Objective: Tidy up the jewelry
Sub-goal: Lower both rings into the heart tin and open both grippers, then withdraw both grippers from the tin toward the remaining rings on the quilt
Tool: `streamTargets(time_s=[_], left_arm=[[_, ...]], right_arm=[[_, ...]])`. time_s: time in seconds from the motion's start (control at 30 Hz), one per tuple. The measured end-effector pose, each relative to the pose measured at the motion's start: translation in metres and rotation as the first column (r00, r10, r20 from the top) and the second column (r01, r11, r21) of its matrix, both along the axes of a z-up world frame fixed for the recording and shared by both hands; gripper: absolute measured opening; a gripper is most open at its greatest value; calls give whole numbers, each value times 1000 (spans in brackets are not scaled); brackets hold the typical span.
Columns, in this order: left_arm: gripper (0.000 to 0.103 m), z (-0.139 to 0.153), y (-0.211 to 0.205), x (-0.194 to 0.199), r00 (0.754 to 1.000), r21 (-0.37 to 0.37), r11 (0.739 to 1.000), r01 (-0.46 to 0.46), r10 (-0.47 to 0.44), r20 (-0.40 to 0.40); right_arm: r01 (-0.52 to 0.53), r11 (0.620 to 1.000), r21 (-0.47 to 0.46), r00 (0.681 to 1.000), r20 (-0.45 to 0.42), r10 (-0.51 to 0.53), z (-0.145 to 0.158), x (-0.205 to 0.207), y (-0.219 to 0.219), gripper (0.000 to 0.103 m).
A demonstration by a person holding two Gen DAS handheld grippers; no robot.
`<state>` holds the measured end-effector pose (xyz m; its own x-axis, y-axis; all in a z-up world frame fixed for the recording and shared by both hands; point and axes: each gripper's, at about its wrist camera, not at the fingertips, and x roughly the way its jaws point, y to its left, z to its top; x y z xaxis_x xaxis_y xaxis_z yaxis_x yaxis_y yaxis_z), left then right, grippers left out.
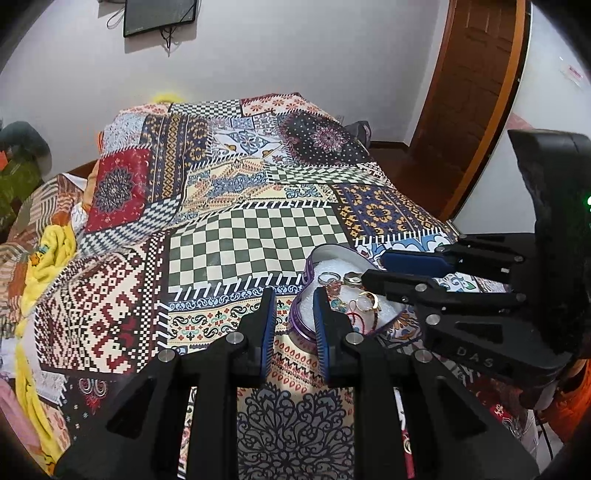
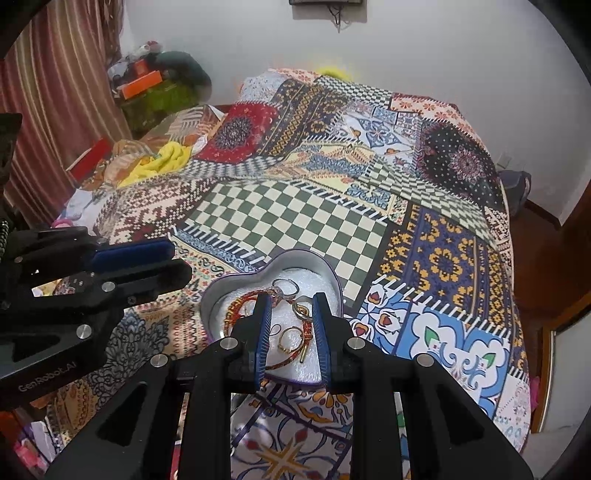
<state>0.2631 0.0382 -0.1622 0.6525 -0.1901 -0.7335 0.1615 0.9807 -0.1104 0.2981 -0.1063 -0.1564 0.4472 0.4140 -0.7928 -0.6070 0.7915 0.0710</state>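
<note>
Hovering over the heart-shaped tin of rings on the bed, right gripper and left gripper both have fingers apart, empty.

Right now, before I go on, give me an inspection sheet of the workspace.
Surface: bed under a patchwork bedspread.
Job's things: open heart-shaped tin with white padding; inside, rings, a gold ring and a red bracelet.
Clutter: yellow cloth and piled items at the far left.
Grippers: right tool open above the tin; left tool open beside it; both empty.
Cables: wires under the wall screen.
Surroundings: white wall, wooden door, striped curtain.
</note>
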Motion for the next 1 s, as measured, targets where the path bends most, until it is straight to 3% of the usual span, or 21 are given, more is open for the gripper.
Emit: streamTargets(time_s=[0.3,0.4,0.43,0.57,1.0], left_arm=[[20,20,-4,-29,1000,19,1000,1,-1,24],[34,24,-4,-40,1000,26,1000,-6,5,29],[38,24,-3,-45,999,29,1000,-10,9,33],[39,22,-1,-58,1000,40,999,-13,12,24],[39,-16,4,-79,996,37,999,-18,21,-84]], right_arm=[[29,999,33,999,35,-30,28,-28,-15,21],[38,998,45,999,37,-39,33,-38,-21,22],[40,998,51,998,35,-42,35,-42,-24,24],[58,997,52,997,48,-61,35,-55,-30,38],[56,998,-11,996,-73,-56,-19,-81,-28,38]])
